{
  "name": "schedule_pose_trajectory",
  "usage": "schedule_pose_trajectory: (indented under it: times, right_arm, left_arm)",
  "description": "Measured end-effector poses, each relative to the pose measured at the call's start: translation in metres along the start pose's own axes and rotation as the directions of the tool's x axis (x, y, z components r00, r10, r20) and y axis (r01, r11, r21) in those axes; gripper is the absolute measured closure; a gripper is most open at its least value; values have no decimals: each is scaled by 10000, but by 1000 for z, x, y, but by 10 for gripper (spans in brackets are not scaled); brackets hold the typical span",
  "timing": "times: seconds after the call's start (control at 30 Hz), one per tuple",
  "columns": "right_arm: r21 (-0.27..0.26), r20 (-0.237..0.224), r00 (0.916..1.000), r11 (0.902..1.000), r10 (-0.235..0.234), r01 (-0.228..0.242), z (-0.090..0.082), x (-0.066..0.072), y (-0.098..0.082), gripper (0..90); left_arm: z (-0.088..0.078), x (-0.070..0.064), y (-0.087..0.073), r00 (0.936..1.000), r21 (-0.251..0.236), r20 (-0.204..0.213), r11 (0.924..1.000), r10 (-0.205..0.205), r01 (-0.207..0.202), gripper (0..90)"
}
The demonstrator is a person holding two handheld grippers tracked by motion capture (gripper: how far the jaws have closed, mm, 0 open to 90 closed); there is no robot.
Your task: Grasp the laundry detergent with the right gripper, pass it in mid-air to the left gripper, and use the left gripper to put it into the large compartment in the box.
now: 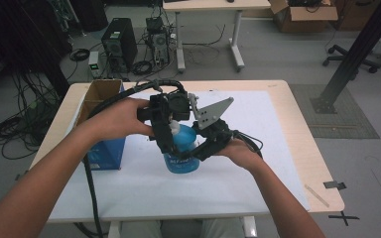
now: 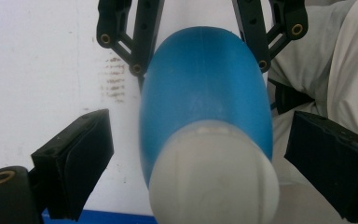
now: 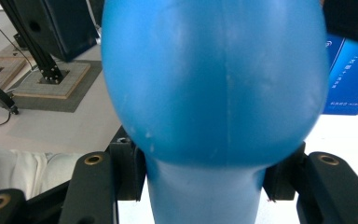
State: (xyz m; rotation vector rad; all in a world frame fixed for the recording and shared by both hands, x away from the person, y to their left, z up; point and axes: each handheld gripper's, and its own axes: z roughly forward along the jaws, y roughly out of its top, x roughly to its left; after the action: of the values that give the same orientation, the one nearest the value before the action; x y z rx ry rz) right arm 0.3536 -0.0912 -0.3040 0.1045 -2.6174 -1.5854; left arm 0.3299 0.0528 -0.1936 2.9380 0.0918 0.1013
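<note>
A blue bottle [image 1: 182, 151] with a white cap [image 1: 174, 128] is held just above the white mat [image 1: 258, 148], mid-table. My right gripper [image 1: 202, 148] is shut on its narrow waist; in the right gripper view the pads [image 3: 133, 170] press both sides of the blue body [image 3: 214, 79]. My left gripper [image 1: 170, 133] comes down over the top. In the left gripper view the white cap [image 2: 214, 179] sits between the open pads [image 2: 81, 158], apart from both. Behind the blue body [image 2: 205, 84] the right gripper's links show.
A blue box [image 1: 105, 148] with an open cardboard top stands at the mat's left edge, close to my left forearm. A thin wooden stick [image 1: 316, 195] lies near the table's right front corner. Cables trail from both grippers. Computers and another desk stand beyond the table.
</note>
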Motion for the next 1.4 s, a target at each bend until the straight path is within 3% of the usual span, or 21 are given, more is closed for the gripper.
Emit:
schedule_pose_trajectory:
  times: [0.3,1.4]
  right_arm:
    - [-41,7,10000,10000,15,-15,-1,0,0,435]
    - [-2,116,9999,10000,71,-71,-2,1,0,436]
  left_arm:
    - [0,2,0,10000,-48,-12,10000,19,-19,173]
    - [2,0,1,9998,-23,-42,9998,204,-204,358]
